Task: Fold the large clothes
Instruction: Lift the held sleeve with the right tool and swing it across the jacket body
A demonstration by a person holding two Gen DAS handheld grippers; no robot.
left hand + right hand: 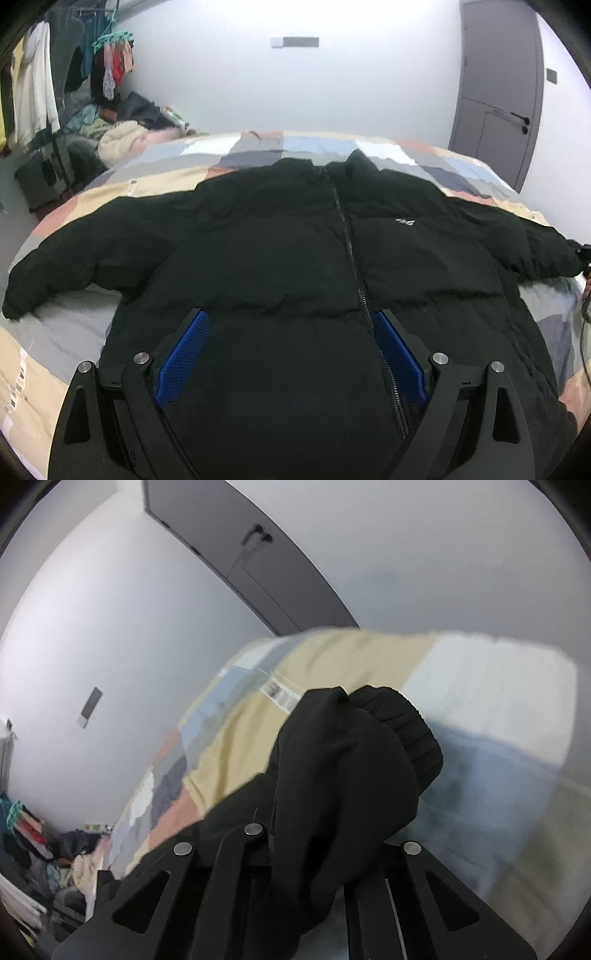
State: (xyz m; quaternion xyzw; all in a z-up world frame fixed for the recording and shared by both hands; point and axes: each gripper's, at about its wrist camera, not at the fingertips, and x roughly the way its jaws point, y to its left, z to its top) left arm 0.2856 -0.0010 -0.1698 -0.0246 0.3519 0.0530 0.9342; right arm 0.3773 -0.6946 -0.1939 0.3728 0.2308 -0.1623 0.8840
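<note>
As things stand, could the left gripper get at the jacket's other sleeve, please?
Probably yes: the left gripper is open over the jacket, and the sleeve lies uncovered on the bed.

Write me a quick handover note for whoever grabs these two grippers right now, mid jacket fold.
Left gripper: open, hovering over the lower front of the black jacket, holding nothing.
Right gripper: shut on the sleeve cuff, lifted above the patchwork bedspread.
Jacket lies face up on the bed, zipped, the other sleeve spread out flat.
Done: jacket laid out, one sleeve picked up.
Left: probably fold that sleeve across the chest, then the other, then the body.
</note>
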